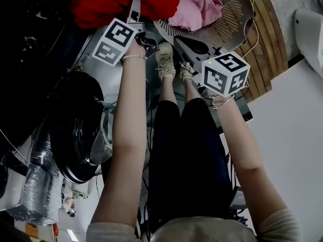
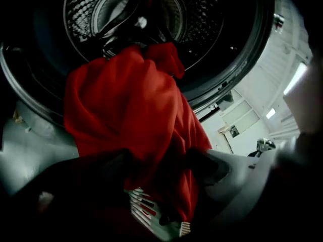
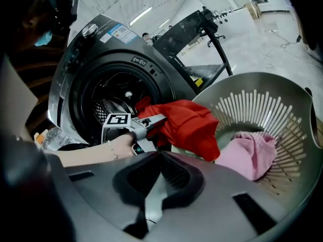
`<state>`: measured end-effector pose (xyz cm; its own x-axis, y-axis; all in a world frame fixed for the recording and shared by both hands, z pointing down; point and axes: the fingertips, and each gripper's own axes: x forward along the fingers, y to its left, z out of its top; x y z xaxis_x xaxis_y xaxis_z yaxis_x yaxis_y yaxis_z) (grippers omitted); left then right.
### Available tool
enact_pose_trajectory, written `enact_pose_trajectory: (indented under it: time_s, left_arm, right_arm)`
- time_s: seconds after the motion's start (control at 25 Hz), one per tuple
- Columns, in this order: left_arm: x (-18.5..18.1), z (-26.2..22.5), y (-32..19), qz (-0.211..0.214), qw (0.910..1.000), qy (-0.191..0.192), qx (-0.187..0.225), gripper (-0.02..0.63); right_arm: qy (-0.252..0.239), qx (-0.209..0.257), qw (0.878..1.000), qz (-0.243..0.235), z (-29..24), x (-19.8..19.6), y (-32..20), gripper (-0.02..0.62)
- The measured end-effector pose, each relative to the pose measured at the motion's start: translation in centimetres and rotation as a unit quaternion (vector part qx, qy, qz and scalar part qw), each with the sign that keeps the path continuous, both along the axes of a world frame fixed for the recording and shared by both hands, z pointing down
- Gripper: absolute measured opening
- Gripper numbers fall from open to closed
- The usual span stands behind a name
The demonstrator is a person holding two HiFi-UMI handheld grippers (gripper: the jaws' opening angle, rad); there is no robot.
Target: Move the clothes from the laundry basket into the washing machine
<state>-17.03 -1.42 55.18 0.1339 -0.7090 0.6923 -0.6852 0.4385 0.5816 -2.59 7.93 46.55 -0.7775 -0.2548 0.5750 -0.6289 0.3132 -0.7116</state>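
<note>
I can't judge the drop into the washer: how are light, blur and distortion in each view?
Head view: upper left nearly black, red garment slightly soft. Left gripper view: drum dim, left gripper dark and out of focus. Right gripper view: well lit, basket bowed by the wide lens, right gripper blurred up close.

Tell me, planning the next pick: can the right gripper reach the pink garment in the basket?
Probably yes: the shut right gripper faces the basket, and the pink garment lies uncovered.

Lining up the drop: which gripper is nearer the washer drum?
Left. The left gripper is at the mouth of the drum, jaws open around the red garment. The right gripper, shut and empty, sits back beside the laundry basket.
</note>
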Motion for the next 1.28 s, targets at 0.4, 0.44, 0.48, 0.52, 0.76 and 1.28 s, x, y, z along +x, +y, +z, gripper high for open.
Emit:
enact_pose_trajectory:
  time_s: [0.4,0.44,0.48,0.52,0.76,1.28]
  left_arm:
    - [-3.0,-5.0,-3.2,0.107,0.9766,-0.164,0.089,0.067]
    - [-4.0,-6.0,-4.0,0.113,0.9707,-0.187,0.100,0.067]
    - [-4.9,-6.9,-4.7,0.116,0.9651,-0.207,0.111,0.066]
    - [-5.7,-7.7,-5.4,0.117,0.9600,-0.224,0.120,0.064]
    - [-9.5,-10.7,-7.5,0.104,0.9307,-0.323,0.136,0.061]
    - [-15.6,-11.3,-7.7,-0.048,0.9431,-0.311,0.109,0.266]
  right_arm:
    - [-0.006,0.010,1.000,0.003,-0.6,-0.3,-0.6,0.009]
    - [-0.005,0.011,1.000,0.004,-0.7,-0.3,-0.8,0.009]
    - [-0.004,0.011,1.000,0.006,-0.7,-0.3,-1.0,0.009]
    - [-0.002,0.009,1.000,0.007,-0.6,-0.4,-1.1,0.009]
    - [-0.004,0.001,1.000,0.009,-0.8,-1.3,-0.7,0.009]
    - [0.015,-0.006,1.000,-0.003,0.0,-1.5,0.5,0.009]
